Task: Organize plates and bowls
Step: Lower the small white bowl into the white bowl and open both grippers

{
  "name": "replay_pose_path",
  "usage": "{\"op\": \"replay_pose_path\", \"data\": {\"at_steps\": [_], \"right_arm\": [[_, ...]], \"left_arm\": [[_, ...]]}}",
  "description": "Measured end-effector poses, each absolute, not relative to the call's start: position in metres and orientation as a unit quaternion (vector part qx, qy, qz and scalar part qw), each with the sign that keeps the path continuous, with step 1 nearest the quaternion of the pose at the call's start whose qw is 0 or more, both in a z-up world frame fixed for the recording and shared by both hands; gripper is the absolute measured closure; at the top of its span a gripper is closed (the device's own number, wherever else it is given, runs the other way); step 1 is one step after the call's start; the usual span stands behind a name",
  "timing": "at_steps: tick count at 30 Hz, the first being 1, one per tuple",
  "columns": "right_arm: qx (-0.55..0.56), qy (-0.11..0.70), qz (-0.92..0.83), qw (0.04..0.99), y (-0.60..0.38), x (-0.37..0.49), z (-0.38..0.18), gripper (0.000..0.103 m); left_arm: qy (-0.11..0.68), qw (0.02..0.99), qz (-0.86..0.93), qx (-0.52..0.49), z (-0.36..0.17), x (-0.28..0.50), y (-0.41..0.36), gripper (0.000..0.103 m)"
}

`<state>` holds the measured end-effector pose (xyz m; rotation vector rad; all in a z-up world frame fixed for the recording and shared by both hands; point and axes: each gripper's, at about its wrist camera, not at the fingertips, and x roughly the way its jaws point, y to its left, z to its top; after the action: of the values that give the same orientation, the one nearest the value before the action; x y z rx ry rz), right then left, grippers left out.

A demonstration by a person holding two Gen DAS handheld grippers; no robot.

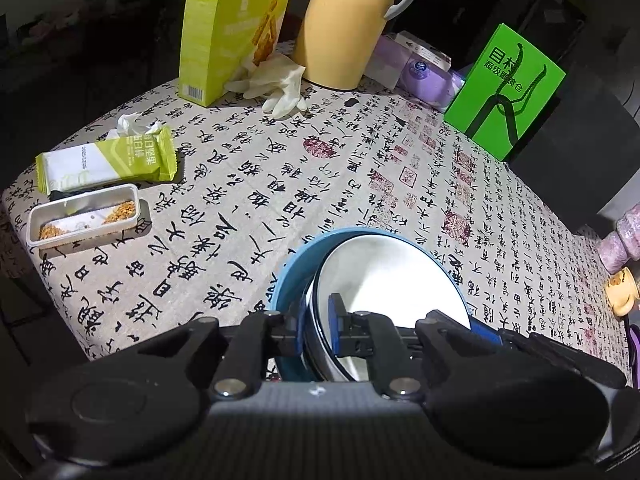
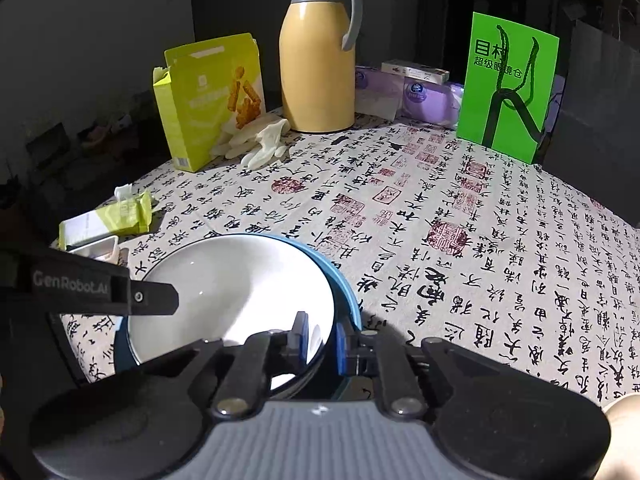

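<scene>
A white plate with a dark rim rests tilted inside a blue bowl on the calligraphy tablecloth. My left gripper is shut on the plate and bowl rims at their near left side. In the right wrist view the same white plate lies in the blue bowl. My right gripper is shut on the plate's right rim. The left gripper's arm reaches in from the left over the plate.
A yellow thermos, an open yellow-green snack box, white gloves, a snack wrapper, a small tray of crumbs, purple packs and a green bag stand around the table edges.
</scene>
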<state>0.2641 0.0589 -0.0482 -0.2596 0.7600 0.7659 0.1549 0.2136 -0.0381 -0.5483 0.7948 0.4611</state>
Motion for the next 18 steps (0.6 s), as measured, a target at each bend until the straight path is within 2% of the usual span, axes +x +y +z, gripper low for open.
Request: {"op": "replay_pose_path", "data": {"at_steps": [14, 17, 18], "right_arm": [[-0.116, 0.317, 0.370, 0.866, 0.052, 0.252, -0.050, 0.090], [-0.091, 0.333, 0.377, 0.859, 0.047, 0.258, -0.048, 0.088], [-0.078, 0.340, 0.381, 0.856, 0.043, 0.260, -0.046, 0.087]], "left_arm": [[0.340, 0.892, 0.218, -0.206, -0.046, 0.149, 0.201, 0.095], [0.337, 0.890, 0.207, -0.226, -0.044, 0.146, 0.206, 0.092], [0.335, 0.890, 0.204, -0.232, -0.043, 0.145, 0.208, 0.084]]}}
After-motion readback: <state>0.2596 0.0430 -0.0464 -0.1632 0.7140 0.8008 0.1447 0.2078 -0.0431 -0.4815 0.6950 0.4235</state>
